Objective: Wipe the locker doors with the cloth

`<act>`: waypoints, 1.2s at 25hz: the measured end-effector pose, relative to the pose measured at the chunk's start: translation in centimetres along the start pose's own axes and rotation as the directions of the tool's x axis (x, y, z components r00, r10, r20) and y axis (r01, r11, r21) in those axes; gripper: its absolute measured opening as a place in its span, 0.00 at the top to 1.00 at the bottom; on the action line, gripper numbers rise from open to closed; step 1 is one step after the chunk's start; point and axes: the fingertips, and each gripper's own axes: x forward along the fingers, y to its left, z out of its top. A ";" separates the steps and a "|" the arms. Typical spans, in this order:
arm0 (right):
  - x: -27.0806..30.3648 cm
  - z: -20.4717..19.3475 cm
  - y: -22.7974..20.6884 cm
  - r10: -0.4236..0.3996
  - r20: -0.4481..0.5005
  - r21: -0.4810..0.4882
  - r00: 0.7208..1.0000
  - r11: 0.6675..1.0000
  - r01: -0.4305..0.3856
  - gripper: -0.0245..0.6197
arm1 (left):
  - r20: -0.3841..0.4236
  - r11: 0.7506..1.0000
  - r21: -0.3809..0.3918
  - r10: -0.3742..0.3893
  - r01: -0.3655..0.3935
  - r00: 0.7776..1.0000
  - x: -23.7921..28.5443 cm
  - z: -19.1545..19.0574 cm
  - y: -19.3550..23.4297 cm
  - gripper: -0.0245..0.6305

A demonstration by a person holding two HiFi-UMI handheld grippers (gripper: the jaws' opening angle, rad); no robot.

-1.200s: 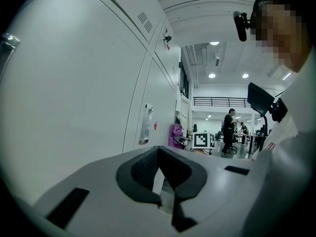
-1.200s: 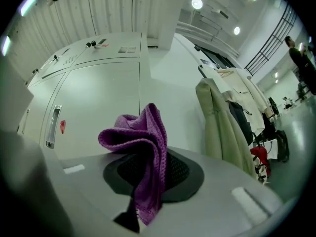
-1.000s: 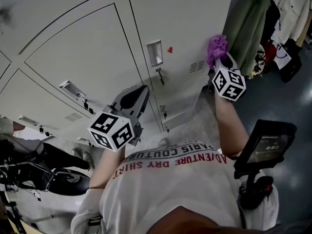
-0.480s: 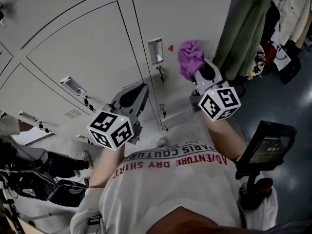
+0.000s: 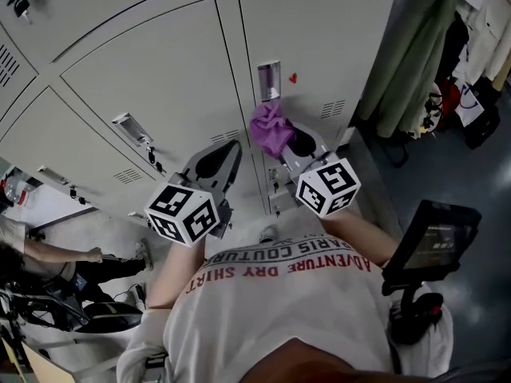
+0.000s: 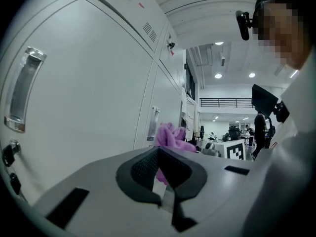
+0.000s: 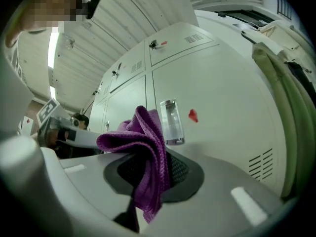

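While the right claw (image 5: 294, 144) clamps it, purple waffle-weave cloth (image 5: 270, 128) bunches.

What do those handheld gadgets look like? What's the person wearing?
The left tongs and right tongs are pale grey shells with black textured pads. Each carries a white cube with black square markers. The person wears a white T-shirt with red lettering.

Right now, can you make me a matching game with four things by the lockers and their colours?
Things:
1. cloth
2. little sticker
3. hanging fabric
4. locker door

Colours:
A. green
B. pale grey
C. red
D. purple

Pairs: 1-D, 2-C, 3-A, 4-B
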 end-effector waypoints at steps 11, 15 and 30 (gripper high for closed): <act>3.0 -6.6 -0.6 -0.065 -0.139 -0.034 0.988 0.998 0.061 0.86 | -0.006 0.999 -0.022 0.028 -0.029 1.000 -0.8 -0.4 1.0 0.96; 3.9 -7.6 -1.5 -0.104 -0.154 -0.042 0.983 0.994 0.099 0.86 | -0.007 0.999 -0.023 0.026 -0.026 1.000 -0.5 -0.5 1.4 0.96; 3.0 -7.5 -3.9 -0.152 -0.115 -0.081 0.982 0.986 0.144 0.86 | -0.018 1.000 -0.017 0.013 -0.013 1.000 0.2 -0.6 1.3 0.96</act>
